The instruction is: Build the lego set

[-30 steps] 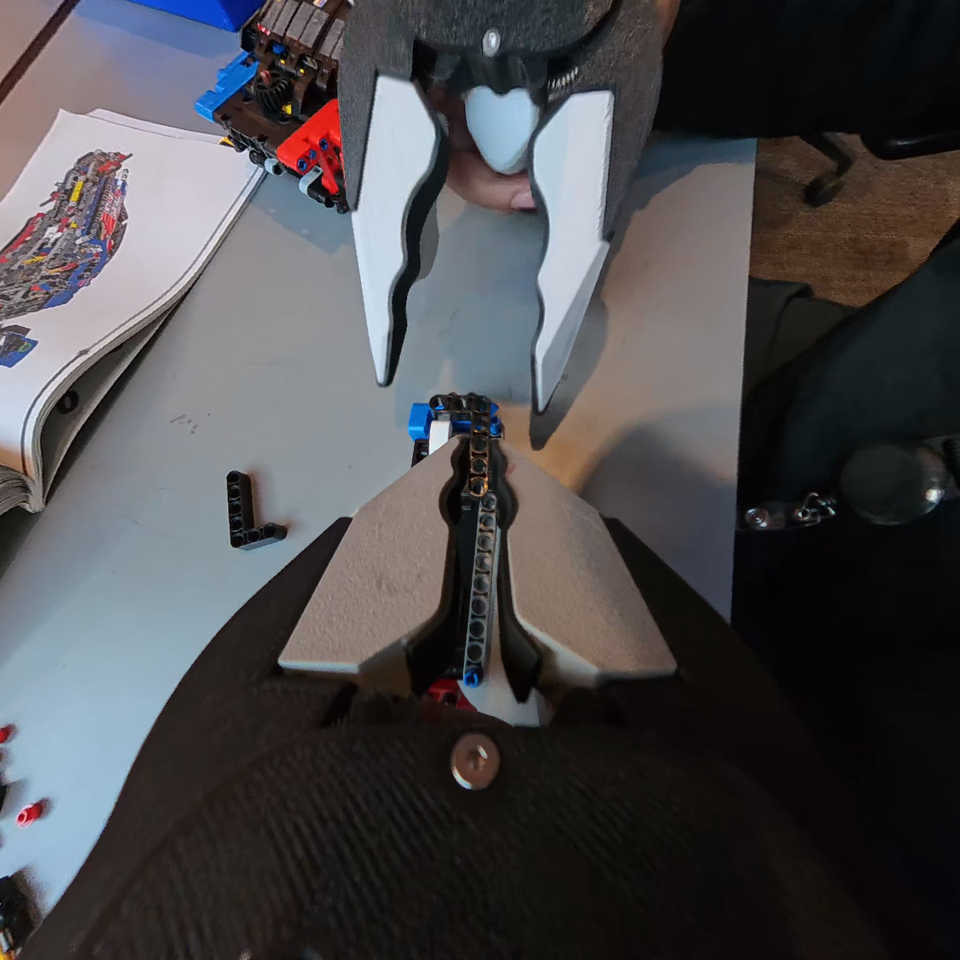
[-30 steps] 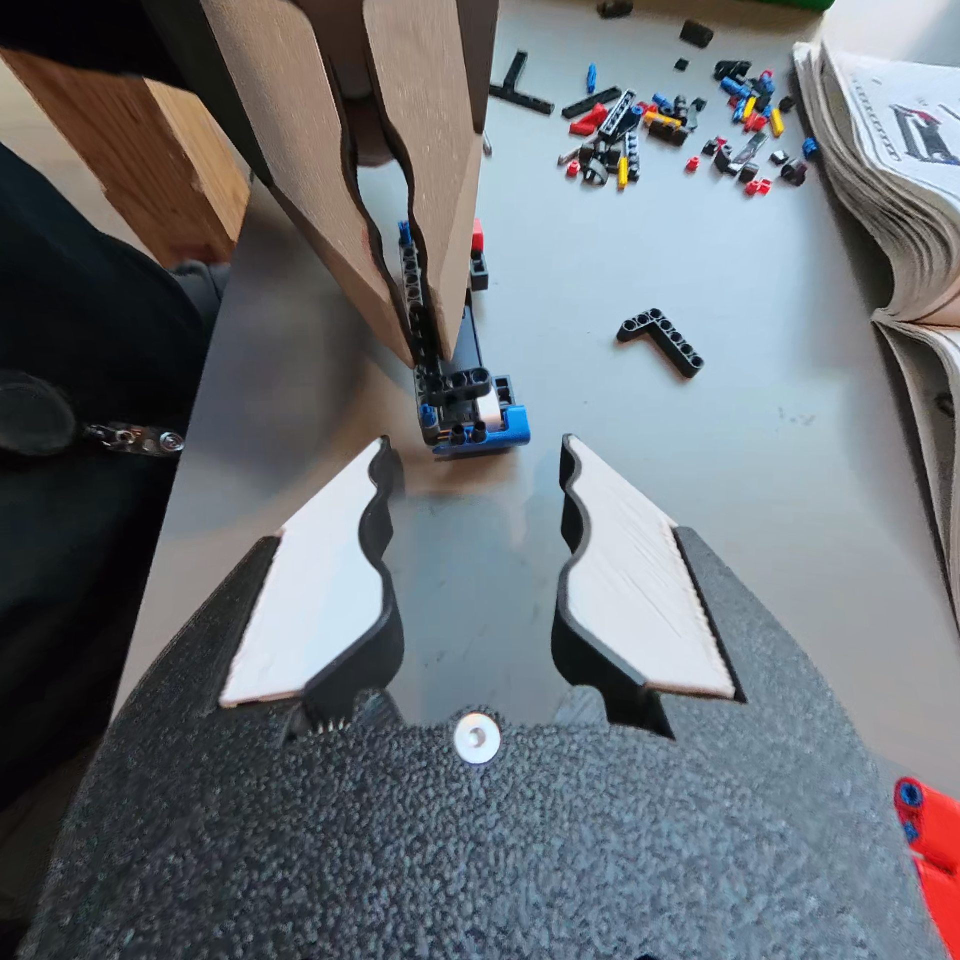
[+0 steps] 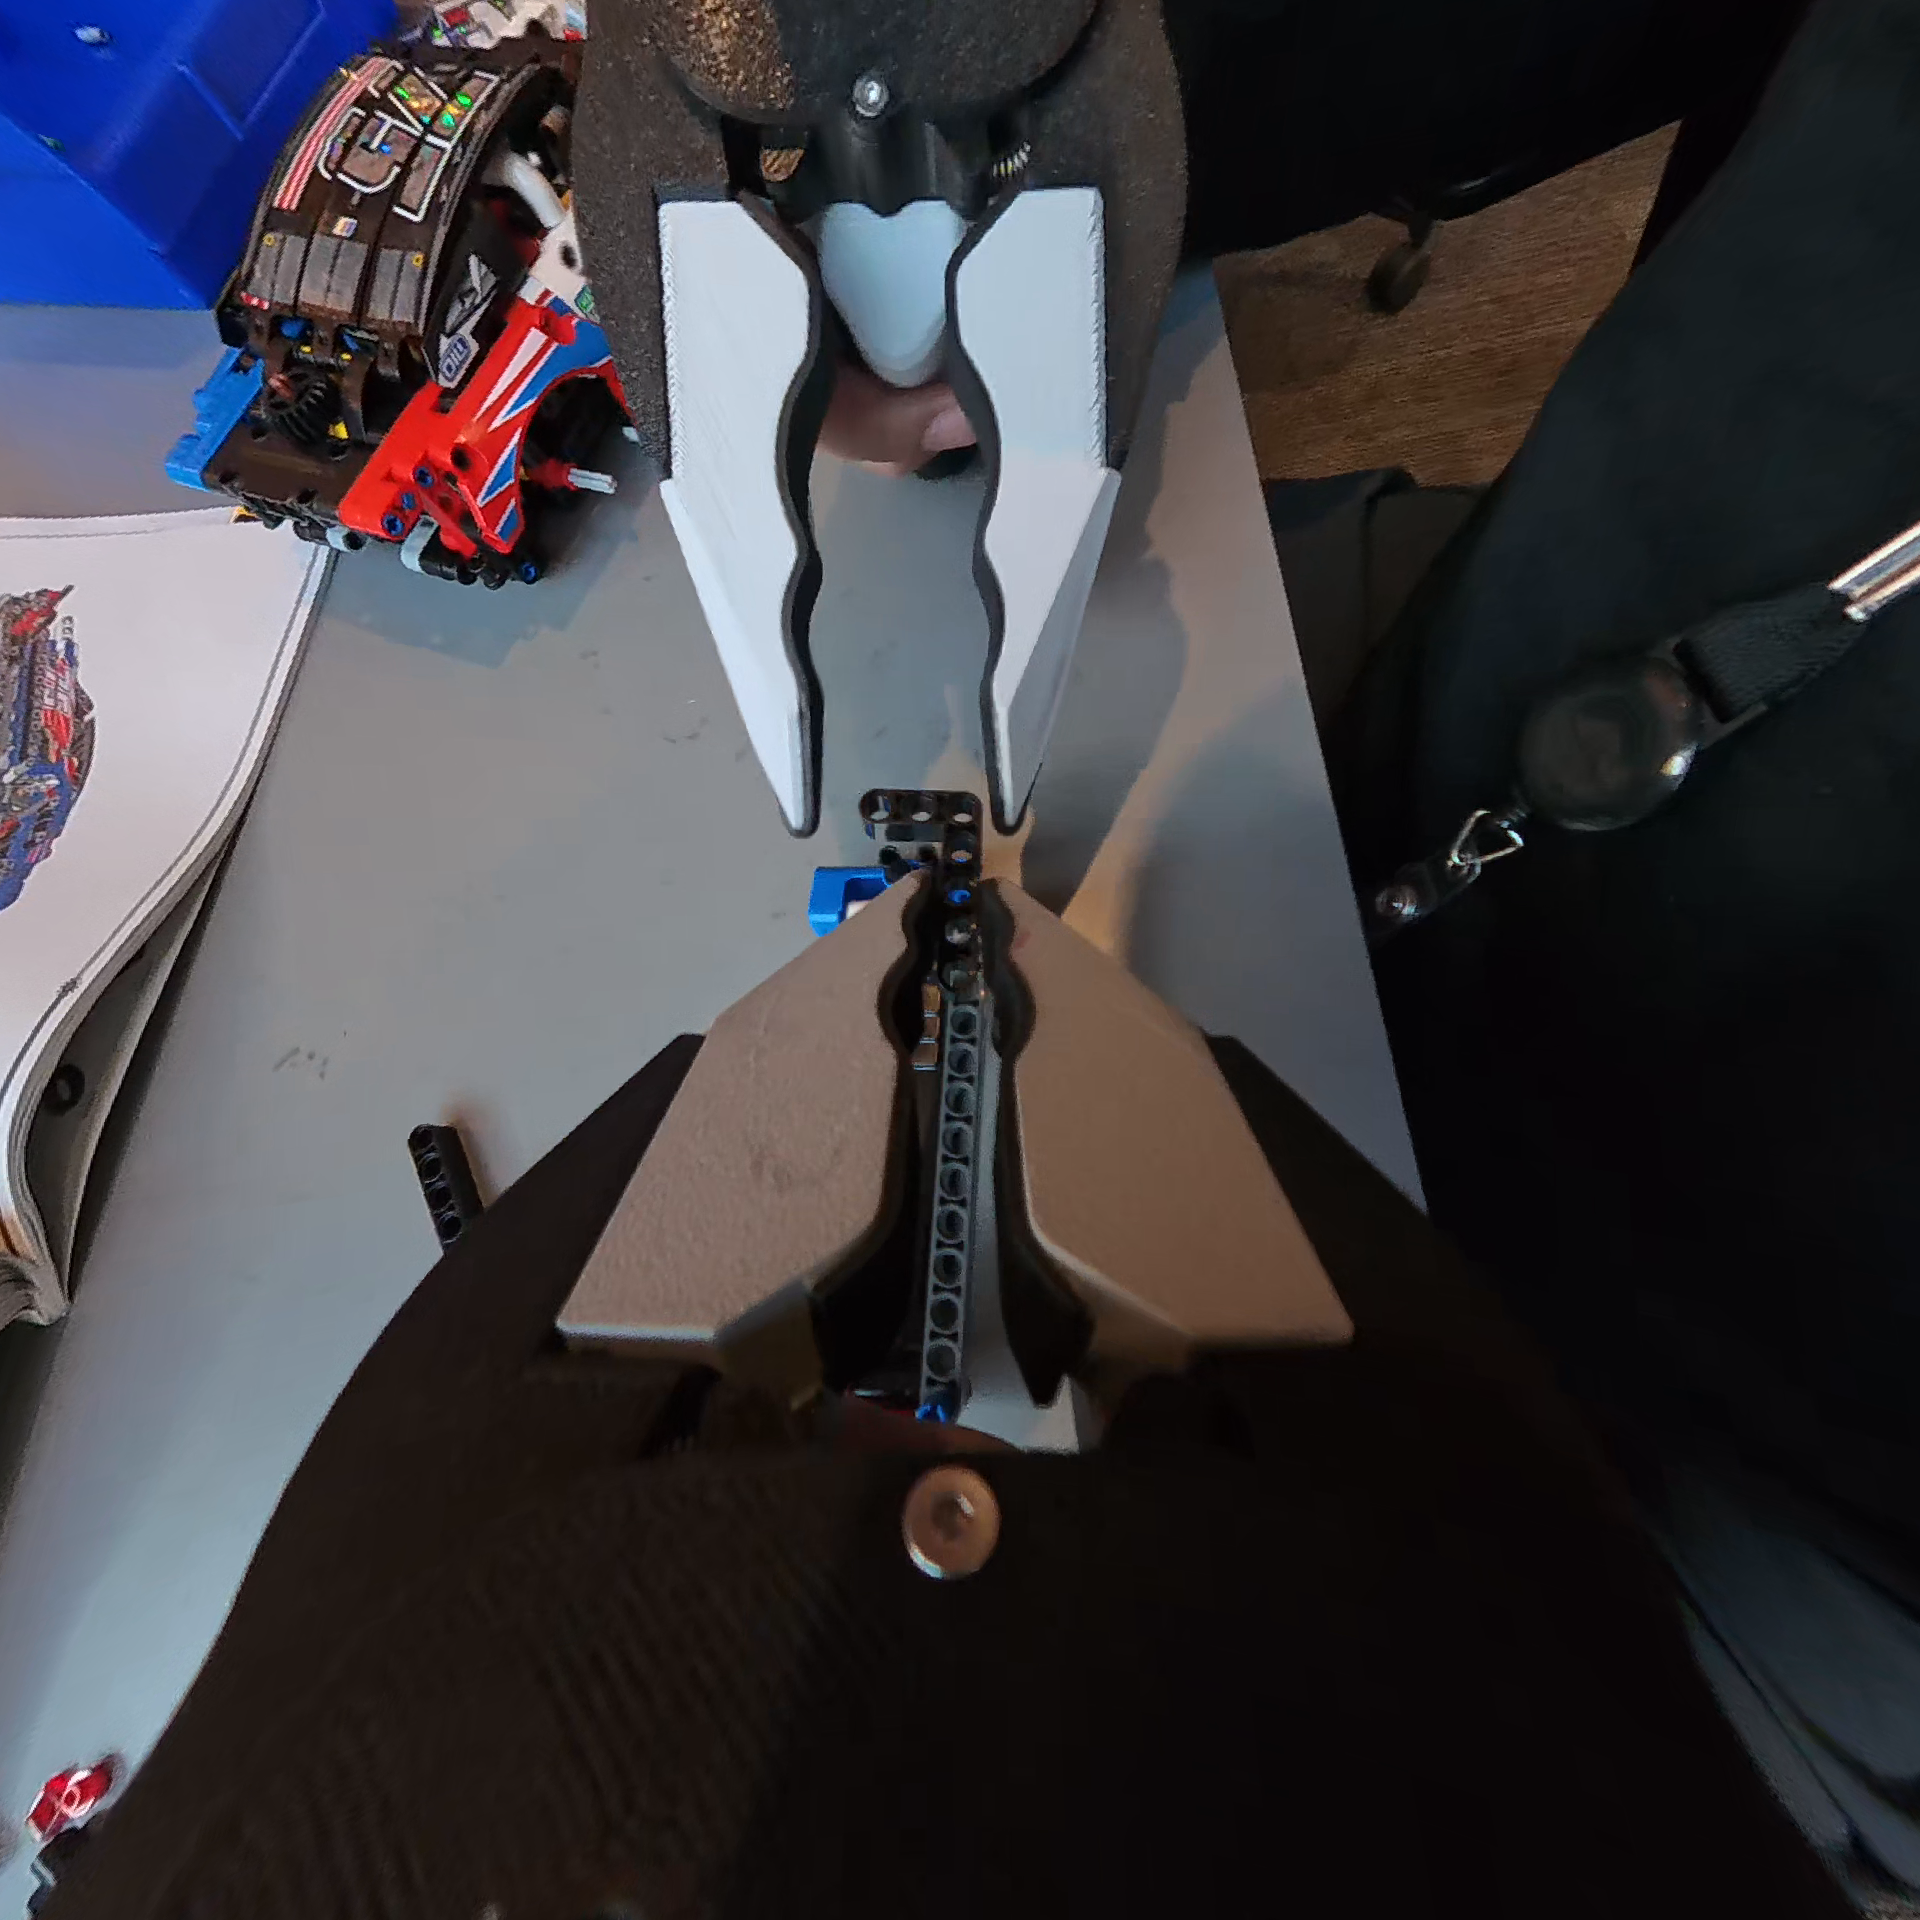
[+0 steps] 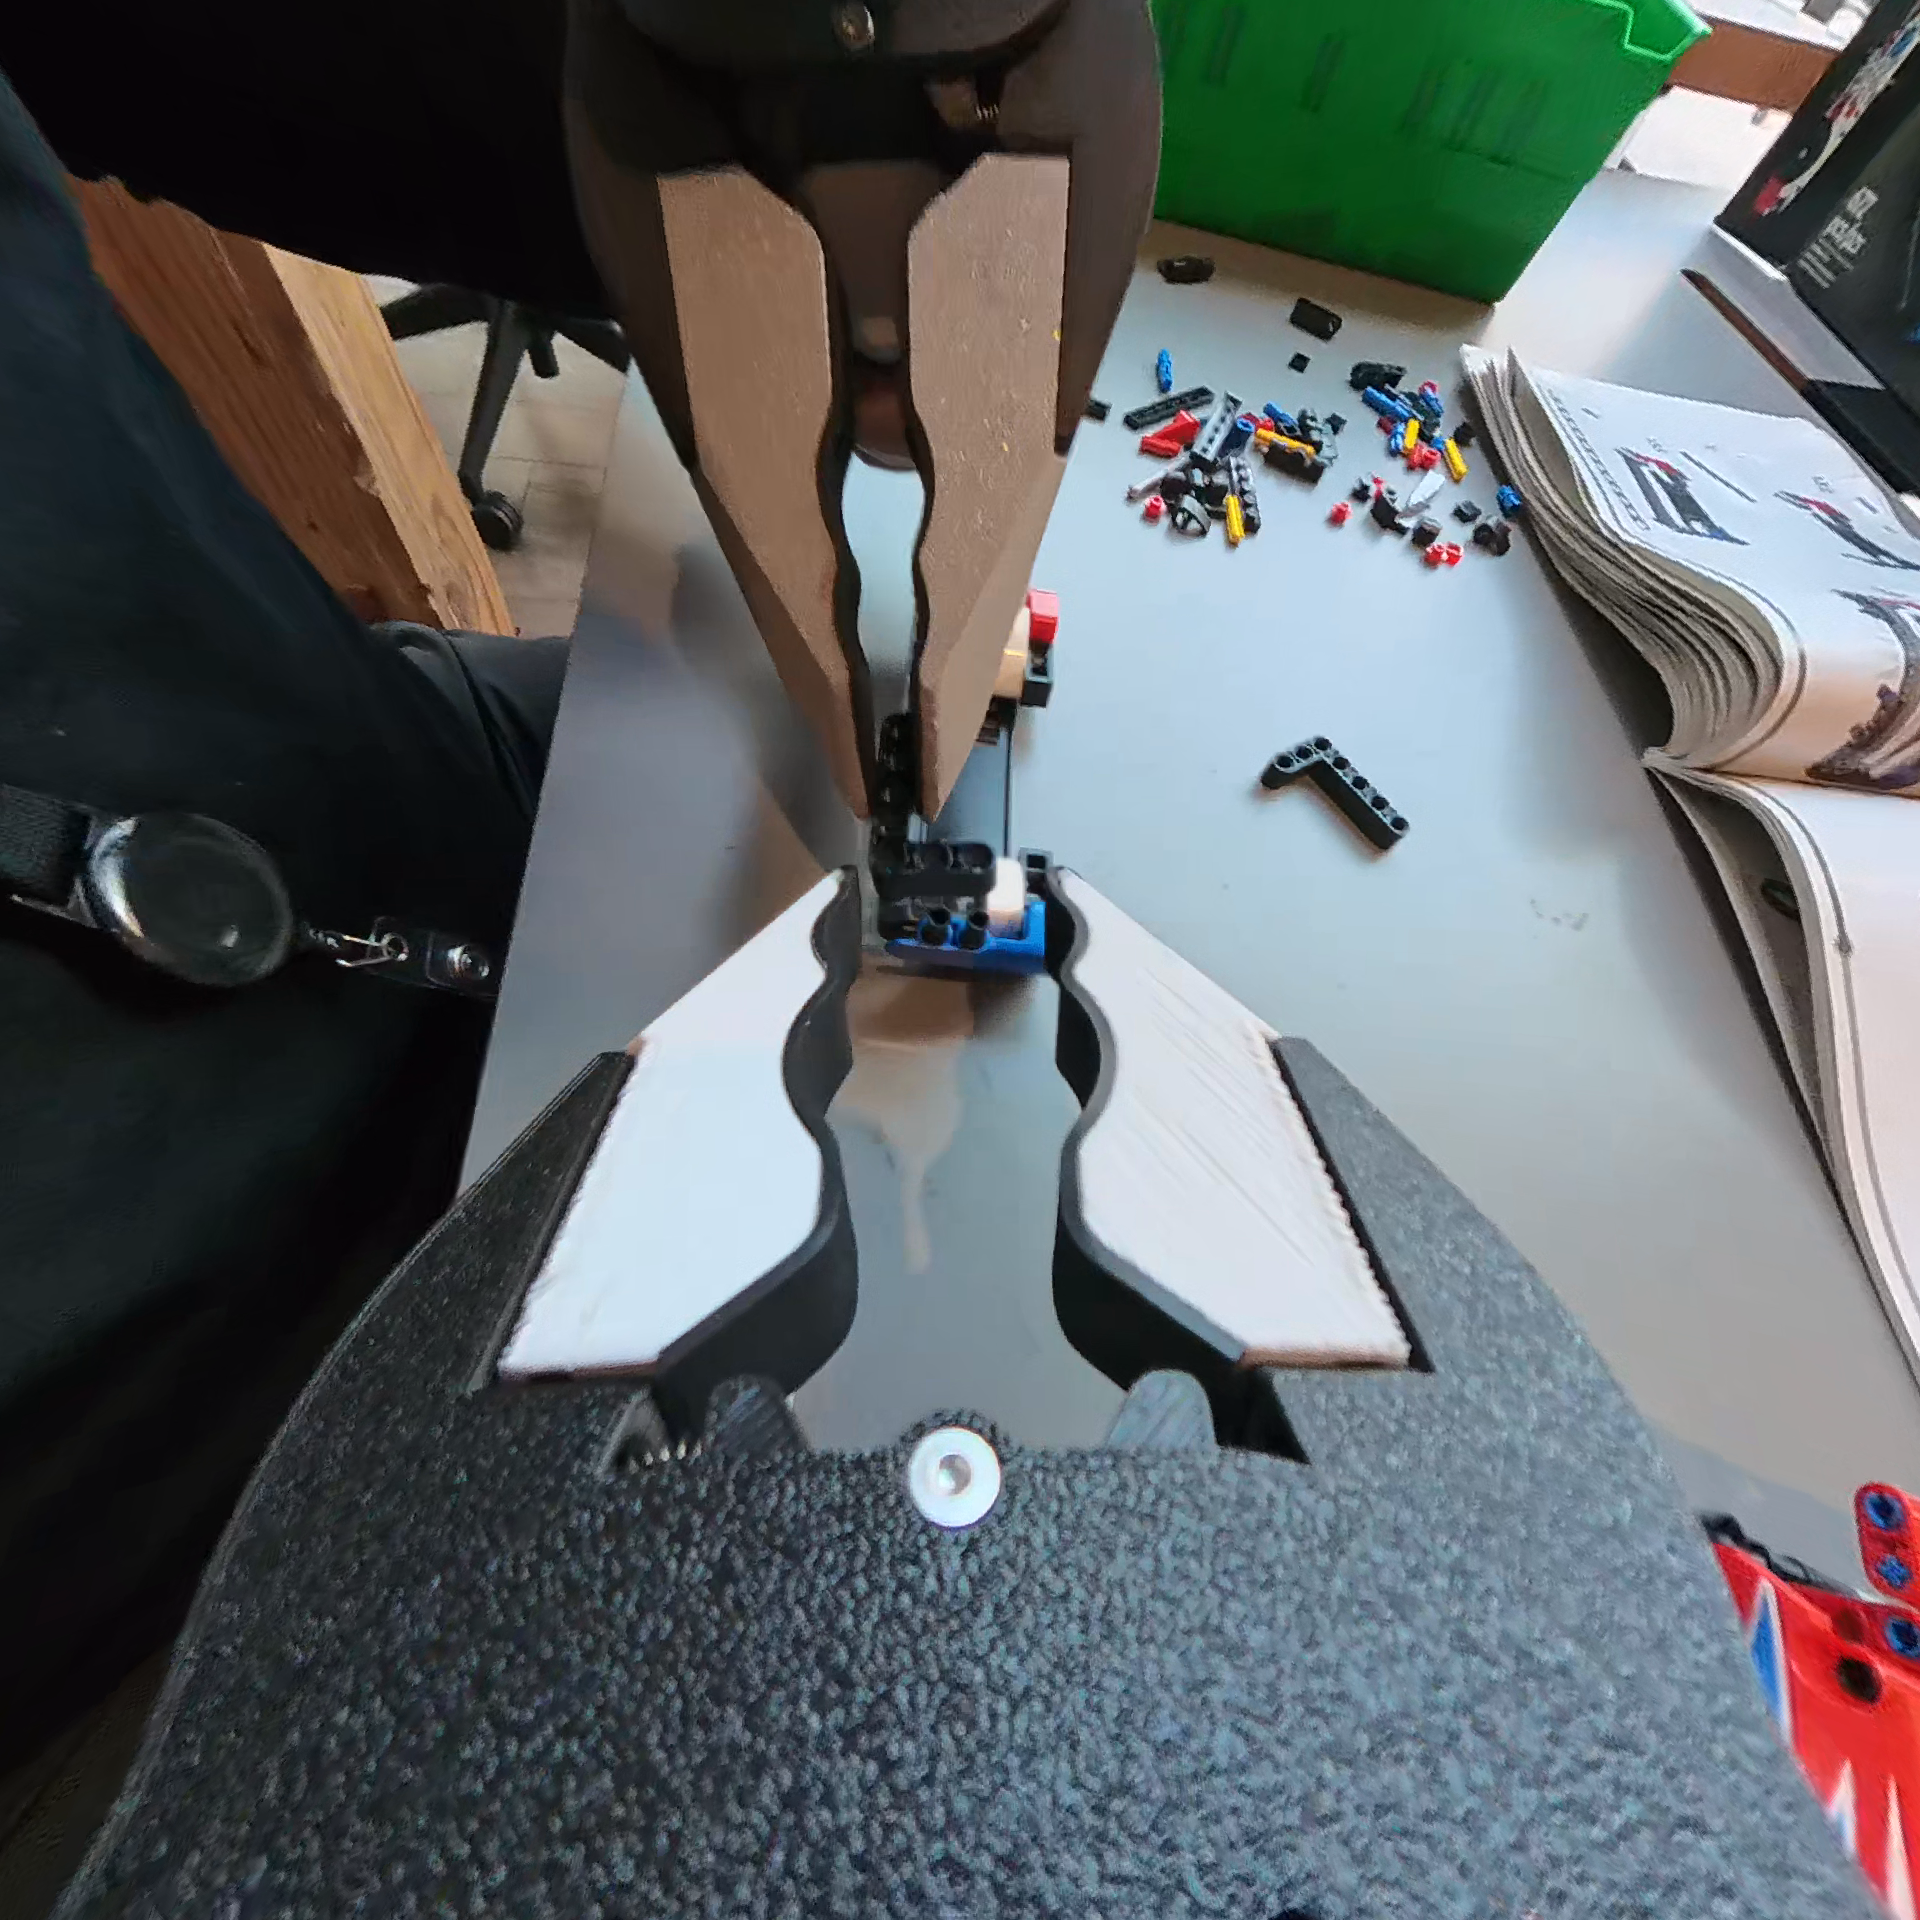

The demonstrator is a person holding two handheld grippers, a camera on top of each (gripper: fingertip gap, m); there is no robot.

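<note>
A long black and grey beam assembly (image 3: 956,1153) with a blue end piece (image 4: 971,945) lies low over the grey table (image 4: 1351,1039). My left gripper (image 3: 956,883) is shut on its beam; in the right wrist view it comes in from above (image 4: 891,805). My right gripper (image 4: 951,883) is open, facing the left one. Its white fingertips (image 3: 795,800) flank the assembly's black and blue end, very close on both sides. I cannot tell if they touch it.
A black L-shaped beam (image 4: 1335,790) lies loose on the table. Several small loose pieces (image 4: 1299,447) lie farther off, before a green bin (image 4: 1351,125). An open instruction book (image 3: 135,810) and a partly built car (image 3: 416,343) are at hand. A person in black sits at the table edge.
My right gripper has moved toward the assembly and its jaws have narrowed, so its tips now flank the end piece. My left gripper still holds the beam.
</note>
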